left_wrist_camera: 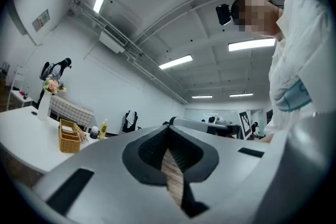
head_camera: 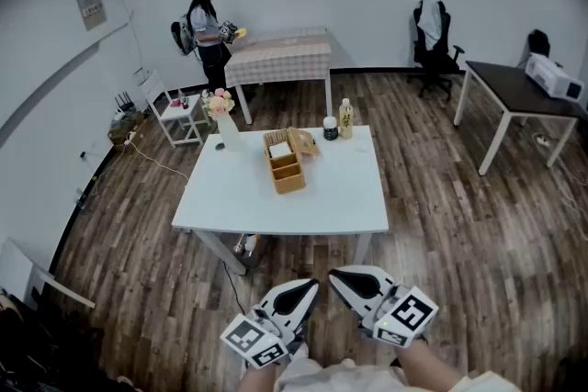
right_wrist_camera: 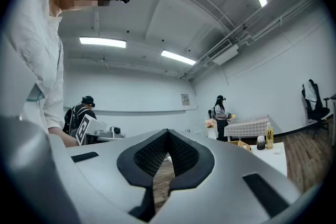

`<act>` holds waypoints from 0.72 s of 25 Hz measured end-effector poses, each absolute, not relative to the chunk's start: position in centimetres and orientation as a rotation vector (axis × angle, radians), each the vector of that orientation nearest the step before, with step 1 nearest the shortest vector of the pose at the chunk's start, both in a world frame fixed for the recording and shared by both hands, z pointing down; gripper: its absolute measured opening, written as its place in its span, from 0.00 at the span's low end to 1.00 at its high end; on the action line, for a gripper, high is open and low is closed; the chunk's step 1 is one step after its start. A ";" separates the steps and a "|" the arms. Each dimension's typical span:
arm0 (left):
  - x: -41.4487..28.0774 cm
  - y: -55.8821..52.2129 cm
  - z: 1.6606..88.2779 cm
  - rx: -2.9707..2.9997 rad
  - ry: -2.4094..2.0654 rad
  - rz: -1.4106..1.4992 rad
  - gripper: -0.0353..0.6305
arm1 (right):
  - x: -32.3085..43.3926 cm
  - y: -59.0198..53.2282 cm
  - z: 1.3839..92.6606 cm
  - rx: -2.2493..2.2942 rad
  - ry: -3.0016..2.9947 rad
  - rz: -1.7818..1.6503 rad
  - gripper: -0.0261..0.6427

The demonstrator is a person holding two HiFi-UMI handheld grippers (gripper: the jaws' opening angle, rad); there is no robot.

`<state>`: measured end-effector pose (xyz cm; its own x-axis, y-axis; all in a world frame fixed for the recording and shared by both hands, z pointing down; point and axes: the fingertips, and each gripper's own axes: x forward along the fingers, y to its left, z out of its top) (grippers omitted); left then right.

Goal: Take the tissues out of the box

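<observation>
Head view puts the wicker box (head_camera: pixel 286 164) well ahead of both grippers, out on the white table (head_camera: pixel 322 197), with white tissues (head_camera: pixel 279 150) showing in its far compartment. Neither gripper touches it.

The left gripper (head_camera: pixel 305 292) and right gripper (head_camera: pixel 347 282) sit side by side close to the person's body, short of the table's near edge and over the wooden floor (head_camera: pixel 459 225). Their tips angle in toward each other. In the left gripper view, the left gripper (left_wrist_camera: pixel 169 132) has its jaws closed tip to tip with nothing between them, and the box (left_wrist_camera: pixel 68 136) stands far off to the left of the jaws. In the right gripper view, the right gripper (right_wrist_camera: pixel 168 136) is likewise fully closed and empty, and the box (right_wrist_camera: pixel 243 142) is far off to its right.

Beyond the box, further from the grippers, stand a dark-lidded jar (head_camera: pixel 330 128) and a yellow bottle (head_camera: pixel 346 118). A vase of flowers (head_camera: pixel 223 119) stands toward the far left corner. Past the table, a person (head_camera: pixel 208 28) stands beside a table with a checked cloth (head_camera: pixel 280 55).
</observation>
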<state>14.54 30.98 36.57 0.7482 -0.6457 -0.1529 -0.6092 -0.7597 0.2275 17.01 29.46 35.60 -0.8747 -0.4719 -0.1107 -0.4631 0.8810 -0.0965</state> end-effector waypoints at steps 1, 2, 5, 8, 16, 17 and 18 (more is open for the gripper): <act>14.4 30.2 36.7 2.784 -1.021 -0.322 0.05 | 16.8 28.8 35.6 -0.733 2.920 -0.095 0.09; 14.4 29.5 36.9 2.785 -1.034 -0.311 0.05 | 16.7 28.2 35.7 -0.736 2.922 -0.091 0.09; 14.1 28.0 37.2 2.779 -1.059 -0.303 0.05 | 16.2 27.0 36.1 -0.744 2.932 -0.105 0.09; 13.9 27.4 37.3 2.770 -1.057 -0.314 0.05 | 15.9 26.6 36.7 -0.744 2.935 -0.127 0.09; 13.7 26.7 37.6 2.761 -1.045 -0.311 0.05 | 15.7 25.8 36.9 -0.748 2.933 -0.171 0.09; 13.6 26.6 37.6 2.759 -1.045 -0.312 0.05 | 15.7 25.7 36.9 -0.753 2.932 -0.177 0.09; 13.5 26.6 37.5 2.757 -1.043 -0.314 0.05 | 15.8 25.6 37.0 -0.756 2.932 -0.179 0.09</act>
<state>13.49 26.60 37.54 0.7321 -0.6681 -0.1333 -0.6306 -0.7386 0.2383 15.76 25.63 36.97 -0.8702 -0.4869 -0.0754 -0.4741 0.8692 -0.1407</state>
